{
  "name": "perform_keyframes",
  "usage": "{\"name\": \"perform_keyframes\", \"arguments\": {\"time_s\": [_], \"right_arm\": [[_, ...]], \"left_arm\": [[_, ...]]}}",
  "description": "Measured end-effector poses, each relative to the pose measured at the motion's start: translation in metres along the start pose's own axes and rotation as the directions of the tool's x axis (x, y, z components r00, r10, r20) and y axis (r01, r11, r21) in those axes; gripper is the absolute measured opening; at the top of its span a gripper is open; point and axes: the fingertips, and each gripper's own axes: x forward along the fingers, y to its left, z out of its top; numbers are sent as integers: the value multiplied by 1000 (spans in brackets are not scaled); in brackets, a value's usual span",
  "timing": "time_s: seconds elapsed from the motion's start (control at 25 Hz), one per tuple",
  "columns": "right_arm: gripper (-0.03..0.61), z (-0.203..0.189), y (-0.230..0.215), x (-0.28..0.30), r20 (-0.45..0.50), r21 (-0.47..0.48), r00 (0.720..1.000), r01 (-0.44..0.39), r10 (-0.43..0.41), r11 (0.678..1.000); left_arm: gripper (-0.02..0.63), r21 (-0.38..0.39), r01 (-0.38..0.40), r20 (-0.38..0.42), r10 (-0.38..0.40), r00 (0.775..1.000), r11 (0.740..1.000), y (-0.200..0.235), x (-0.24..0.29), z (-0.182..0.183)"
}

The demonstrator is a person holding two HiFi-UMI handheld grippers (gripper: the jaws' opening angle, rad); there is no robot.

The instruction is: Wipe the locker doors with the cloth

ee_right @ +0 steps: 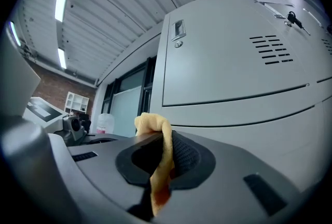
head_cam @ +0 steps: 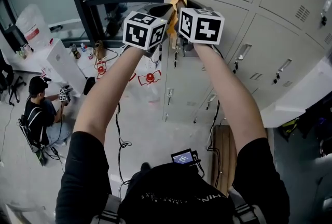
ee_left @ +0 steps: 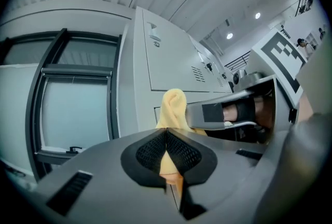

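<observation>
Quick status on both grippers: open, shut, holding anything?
Left gripper: shut on the yellow cloth.
Right gripper: shut on the same yellow cloth.

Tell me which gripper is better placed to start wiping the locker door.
Right. Both are shut on the cloth, but the right gripper faces a door squarely, while the left gripper looks along the lockers' edge, half toward the window.
</observation>
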Motion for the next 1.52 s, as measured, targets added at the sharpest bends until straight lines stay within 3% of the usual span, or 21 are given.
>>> {"name": "perform_keyframes", "arguments": {"time_s": [0.48,0.72,1.12,1.52], "right_arm": [[51,-1,-3,4,28,3,1000,-4,3,1000],[51,-1,-5,1,31,6,999,28,-28,1000],[51,0,-22,-9,45,1,998,50,-50,999],[51,1,-78,-40,45,8,993,113,-113,994]], "left_arm": [[20,23,2,-10,-2,1000,1000,2,6,-2],[20,-75,-25,-38,23,999,997,0,6,-3],[20,-17,-27,-58,26,998,999,-18,17,1],[20,-13,20,-58,-21,998,1000,-66,55,10]]}}
